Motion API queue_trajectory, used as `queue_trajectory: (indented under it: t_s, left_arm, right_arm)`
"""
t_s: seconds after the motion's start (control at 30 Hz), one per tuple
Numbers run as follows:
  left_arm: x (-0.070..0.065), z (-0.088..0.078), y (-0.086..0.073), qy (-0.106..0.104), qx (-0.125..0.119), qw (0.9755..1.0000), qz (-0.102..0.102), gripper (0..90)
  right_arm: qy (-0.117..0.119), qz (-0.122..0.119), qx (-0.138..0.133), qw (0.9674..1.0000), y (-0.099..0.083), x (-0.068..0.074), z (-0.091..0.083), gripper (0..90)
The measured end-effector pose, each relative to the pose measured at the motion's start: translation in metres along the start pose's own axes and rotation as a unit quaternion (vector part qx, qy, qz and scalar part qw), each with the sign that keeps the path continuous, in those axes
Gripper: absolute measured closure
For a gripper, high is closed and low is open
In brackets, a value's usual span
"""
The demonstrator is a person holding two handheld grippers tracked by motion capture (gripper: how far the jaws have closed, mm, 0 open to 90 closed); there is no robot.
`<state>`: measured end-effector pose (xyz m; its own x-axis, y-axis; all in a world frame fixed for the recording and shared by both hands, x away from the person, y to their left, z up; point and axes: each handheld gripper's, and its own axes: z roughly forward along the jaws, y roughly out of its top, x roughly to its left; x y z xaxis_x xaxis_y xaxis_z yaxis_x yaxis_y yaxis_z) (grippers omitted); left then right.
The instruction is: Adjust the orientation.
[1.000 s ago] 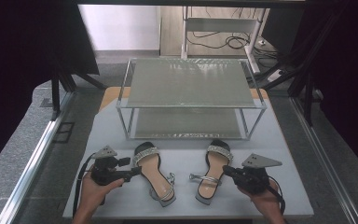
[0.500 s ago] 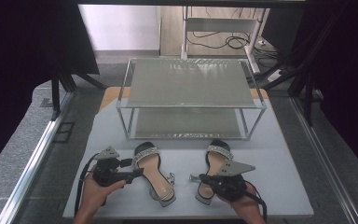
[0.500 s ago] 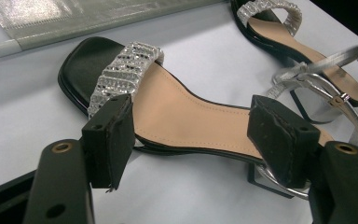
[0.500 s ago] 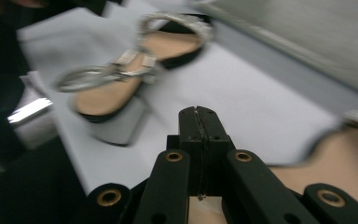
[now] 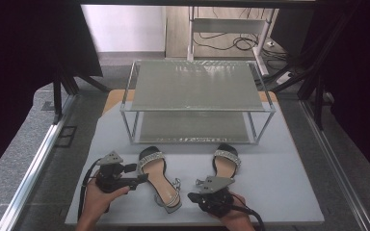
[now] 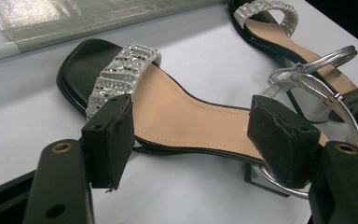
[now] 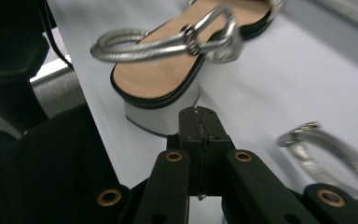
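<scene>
The right gripper (image 5: 194, 197) has been carried leftward along the table's (image 5: 289, 192) near edge, jaws pressed together and empty, until it is set just before the right sandal's (image 7: 168, 88) heel. The left gripper (image 6: 191, 140), unmoved, is held with jaws apart around the left sandal (image 6: 177, 112), not yet clamped. A pickup toward the rack (image 5: 197, 86) seems prepared.

The right gripper (image 5: 192, 196) has slid left; its shut fingers now sit behind the right sandal's (image 5: 227, 162) heel.
</scene>
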<state>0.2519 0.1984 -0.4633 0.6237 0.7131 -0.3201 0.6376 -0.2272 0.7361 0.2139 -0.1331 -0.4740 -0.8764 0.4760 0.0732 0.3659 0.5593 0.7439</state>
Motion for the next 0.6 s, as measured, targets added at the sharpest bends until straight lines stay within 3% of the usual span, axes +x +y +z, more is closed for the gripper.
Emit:
queue_trajectory:
  t_s: [0.2, 0.6]
  left_arm:
    - [0.001, -0.003, 0.0, 0.0, -0.005, 1.0, -0.002, 31.7]
    - [0.006, -0.011, 0.0, 0.01, -0.019, 0.9997, -0.011, 31.9]
  right_arm:
    - [0.022, -0.008, 0.02, 0.9995, -0.002, 0.007, 0.014, 89.9]
    - [0.027, -0.026, 0.036, 0.9987, -0.001, 0.019, 0.026, 89.9]
